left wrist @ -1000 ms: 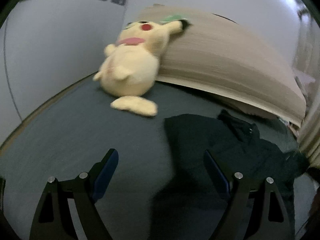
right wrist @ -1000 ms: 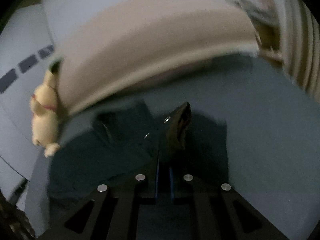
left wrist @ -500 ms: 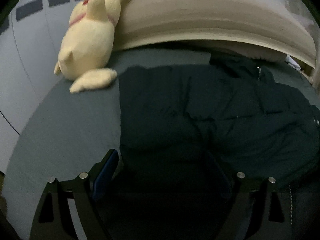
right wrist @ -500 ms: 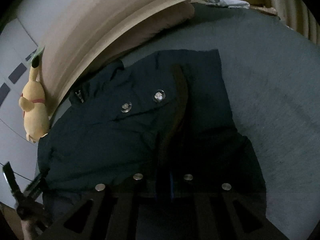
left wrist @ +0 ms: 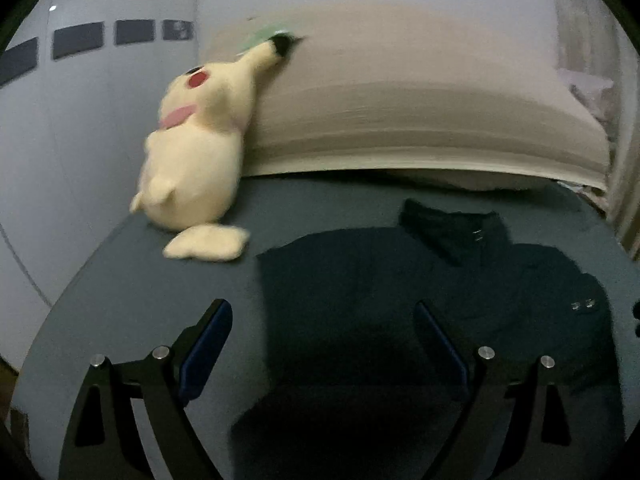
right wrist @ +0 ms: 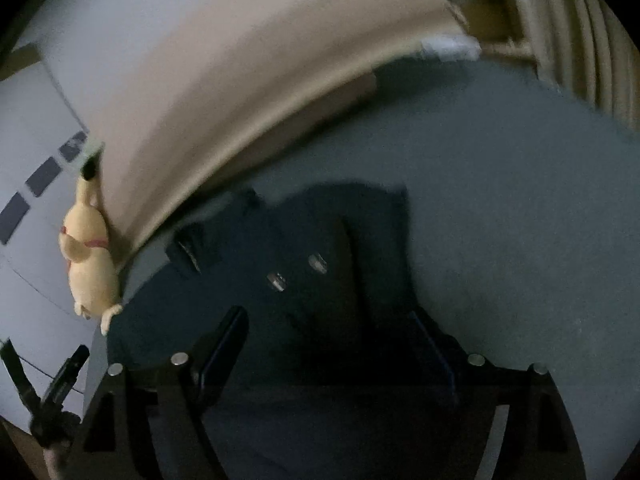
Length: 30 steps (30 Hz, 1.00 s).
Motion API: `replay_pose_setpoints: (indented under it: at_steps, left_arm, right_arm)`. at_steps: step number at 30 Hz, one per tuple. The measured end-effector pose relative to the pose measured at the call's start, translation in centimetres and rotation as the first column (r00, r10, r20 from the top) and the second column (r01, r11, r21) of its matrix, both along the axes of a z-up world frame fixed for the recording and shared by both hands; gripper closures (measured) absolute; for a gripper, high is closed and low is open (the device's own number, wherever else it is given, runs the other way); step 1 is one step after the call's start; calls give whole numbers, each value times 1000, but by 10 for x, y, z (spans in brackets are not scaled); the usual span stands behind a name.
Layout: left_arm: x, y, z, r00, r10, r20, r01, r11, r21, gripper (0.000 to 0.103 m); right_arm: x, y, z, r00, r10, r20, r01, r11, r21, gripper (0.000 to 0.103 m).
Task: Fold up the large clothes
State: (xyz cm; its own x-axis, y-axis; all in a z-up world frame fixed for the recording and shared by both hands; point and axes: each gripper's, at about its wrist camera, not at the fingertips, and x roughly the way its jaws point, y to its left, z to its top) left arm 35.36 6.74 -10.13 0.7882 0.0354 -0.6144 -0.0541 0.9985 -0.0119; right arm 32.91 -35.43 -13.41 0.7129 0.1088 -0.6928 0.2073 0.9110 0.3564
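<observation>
Change: the right claw (right wrist: 326, 344), pressed shut on a fold of the jacket (right wrist: 304, 280) half a second ago, now has its fingers spread wide with nothing between them; the left claw (left wrist: 322, 340) has drawn back, so more bare bed shows in front of it than before.
Left claw: wide open, holding nothing, hanging above the near left edge of the jacket (left wrist: 420, 300).
Right claw: open to about the same width, empty, above the near part of the jacket.
Jacket: dark, lying spread on the grey-blue bed (left wrist: 132, 300), collar (left wrist: 452, 228) toward the headboard, two metal snaps (right wrist: 296, 272) showing on the front; a long fold runs down it in the right view.
Bed: jacket sits in the middle, bare cover to its left and right.
Headboard (left wrist: 420, 120): beige, padded, blurred in both views.
Plush toy (left wrist: 196, 160): pale yellow, leaning against the left end of the headboard, near the jacket's corner but apart from it.
Wall (left wrist: 80, 120): pale, with a row of dark rectangles.
</observation>
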Motion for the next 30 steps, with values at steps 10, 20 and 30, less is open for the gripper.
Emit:
replay_pose_setpoints:
  at_steps: [10, 20, 30]
  left_arm:
    - [35, -73, -57, 990, -66, -126, 86, 983, 165, 10]
    - [46, -69, -89, 979, -52, -198, 82, 986, 146, 9]
    - [30, 22, -13, 999, 31, -21, -31, 999, -27, 10]
  right_arm:
    - [64, 93, -41, 977, 199, -78, -213, 944, -254, 21]
    - [72, 91, -77, 963, 187, -192, -240, 922, -303, 21]
    - [64, 97, -18, 967, 253, -34, -253, 936, -246, 21]
